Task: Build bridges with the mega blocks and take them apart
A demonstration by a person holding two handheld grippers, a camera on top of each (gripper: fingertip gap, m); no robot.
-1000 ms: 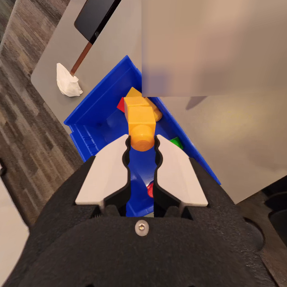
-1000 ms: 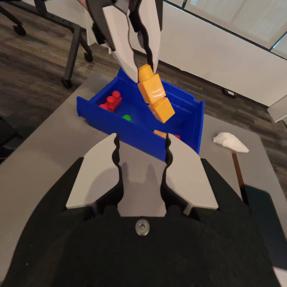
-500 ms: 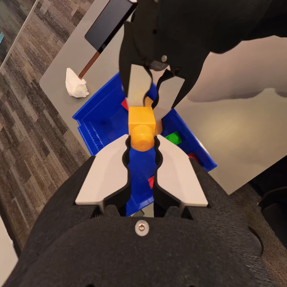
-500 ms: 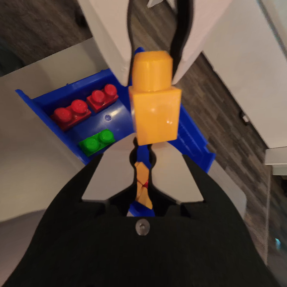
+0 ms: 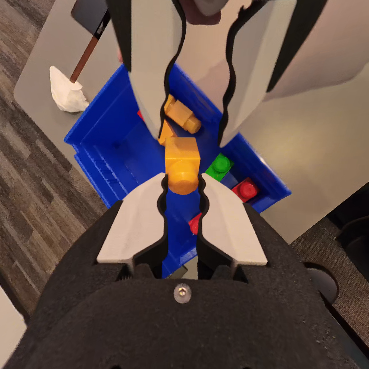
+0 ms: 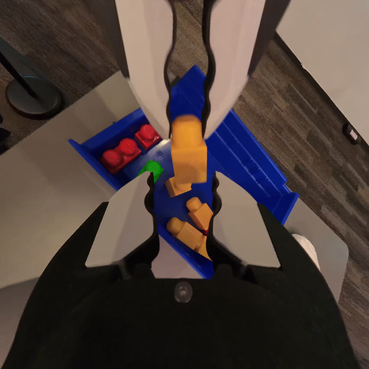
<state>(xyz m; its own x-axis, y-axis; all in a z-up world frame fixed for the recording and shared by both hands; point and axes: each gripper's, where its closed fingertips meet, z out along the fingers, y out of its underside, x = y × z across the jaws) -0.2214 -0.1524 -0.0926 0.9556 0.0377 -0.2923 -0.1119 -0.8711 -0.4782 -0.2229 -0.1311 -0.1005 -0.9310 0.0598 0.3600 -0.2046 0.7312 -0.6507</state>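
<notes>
My left gripper [image 5: 182, 175] is shut on the stud of an orange block [image 5: 182, 153] and holds it above the blue bin [image 5: 103, 127]. My right gripper [image 6: 182, 173] is open and empty, its fingers on either side just below that block [image 6: 188, 159]. In the left wrist view the right gripper [image 5: 189, 140] comes in from the top, with its jaws apart. A loose orange block [image 6: 177, 187] is just under the held one. More orange blocks [image 6: 199, 213], red blocks [image 6: 119, 155] and a green block [image 6: 152, 167] lie in the bin [image 6: 249, 159].
The bin stands on a grey table [image 5: 289, 129] near its edge. A crumpled white tissue [image 5: 65, 95] and a dark flat device with a brown stick [image 5: 87, 16] lie beyond the bin. A chair base [image 6: 34, 97] stands on the floor.
My right gripper closed on the lower part of the orange stack, then opened. The lower orange block has come off and is down by the bin. My left gripper kept hold of the top block.
</notes>
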